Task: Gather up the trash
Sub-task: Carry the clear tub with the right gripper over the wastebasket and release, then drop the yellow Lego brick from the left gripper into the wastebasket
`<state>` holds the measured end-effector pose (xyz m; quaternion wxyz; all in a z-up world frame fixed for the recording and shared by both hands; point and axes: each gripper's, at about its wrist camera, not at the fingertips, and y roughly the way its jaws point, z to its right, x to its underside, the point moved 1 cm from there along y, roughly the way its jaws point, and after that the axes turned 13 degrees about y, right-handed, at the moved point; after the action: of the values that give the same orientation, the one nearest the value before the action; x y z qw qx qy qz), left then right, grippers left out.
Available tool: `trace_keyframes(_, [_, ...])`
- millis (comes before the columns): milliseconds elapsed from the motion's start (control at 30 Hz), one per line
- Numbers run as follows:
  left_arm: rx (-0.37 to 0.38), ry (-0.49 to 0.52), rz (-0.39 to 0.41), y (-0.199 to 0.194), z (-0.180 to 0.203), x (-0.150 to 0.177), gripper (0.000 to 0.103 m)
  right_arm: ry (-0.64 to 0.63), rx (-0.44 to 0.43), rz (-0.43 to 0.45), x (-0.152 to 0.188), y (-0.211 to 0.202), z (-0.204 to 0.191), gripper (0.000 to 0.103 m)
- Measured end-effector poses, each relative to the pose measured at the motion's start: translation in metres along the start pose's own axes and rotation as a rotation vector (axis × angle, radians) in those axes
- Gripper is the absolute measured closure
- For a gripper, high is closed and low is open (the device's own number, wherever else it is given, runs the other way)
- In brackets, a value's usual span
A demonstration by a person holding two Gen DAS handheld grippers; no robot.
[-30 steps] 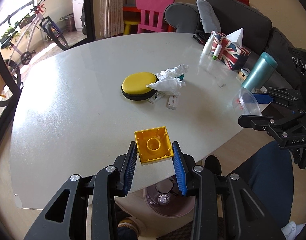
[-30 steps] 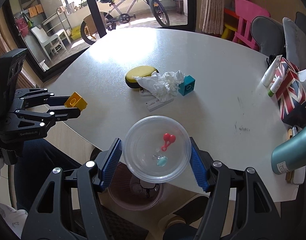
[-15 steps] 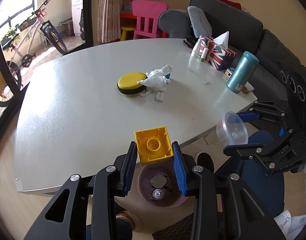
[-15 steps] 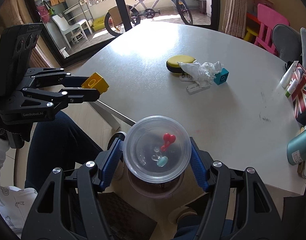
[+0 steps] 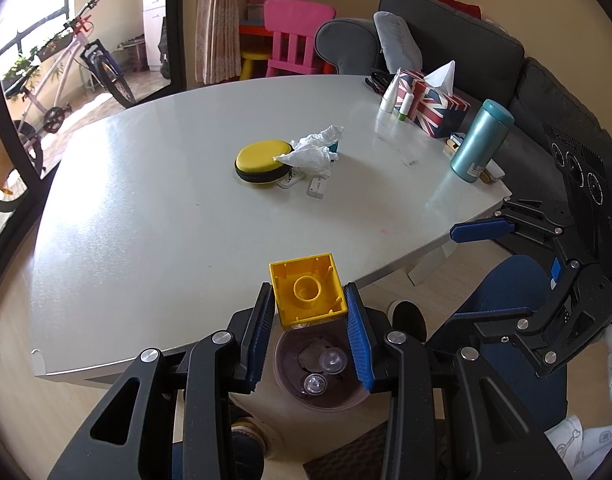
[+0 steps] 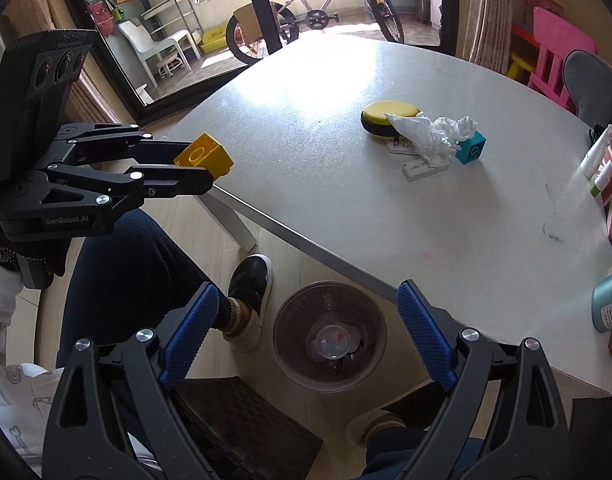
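My left gripper is shut on a yellow toy brick, holding it over the table edge just above a round bin on the floor. In the right wrist view the same brick sits in the left gripper at the left. My right gripper hangs over the bin with its jaws opening and nothing between them. A clear plastic tub lies inside the bin. A crumpled white tissue lies on the table against a yellow round case.
A teal block and small white cards lie beside the tissue. A flag-printed tissue box, small bottles and a teal flask stand along the table's right side. A person's legs and shoes flank the bin.
The right gripper's jaws have spread and the clear tub has dropped from them into the bin. The left gripper still grips the yellow brick and has barely moved in the last half second.
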<state>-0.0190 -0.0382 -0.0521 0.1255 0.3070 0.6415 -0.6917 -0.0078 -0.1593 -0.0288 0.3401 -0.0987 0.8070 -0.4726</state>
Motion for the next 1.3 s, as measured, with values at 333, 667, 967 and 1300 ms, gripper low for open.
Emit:
trace_keyframes(333, [0.038, 0.021, -0.021, 0.014, 0.012, 0.001, 0.068, 0.061, 0.047, 0.04, -0.003, -0.009, 0.02, 0.011])
trace_keyframes(667, [0.092, 0.048, -0.09, 0.049, 0.035, 0.013, 0.068, 0.112, 0.083, 0.07, -0.004, -0.014, 0.042, 0.011])
trace_keyframes(967, [0.131, 0.063, -0.147, 0.072, 0.05, 0.022, 0.068, 0.141, 0.093, 0.087, -0.006, -0.019, 0.054, 0.011])
trace_keyframes(1300, [0.103, 0.078, -0.1, 0.071, 0.052, 0.015, 0.009, 0.159, 0.097, 0.099, -0.006, -0.022, 0.06, 0.011])
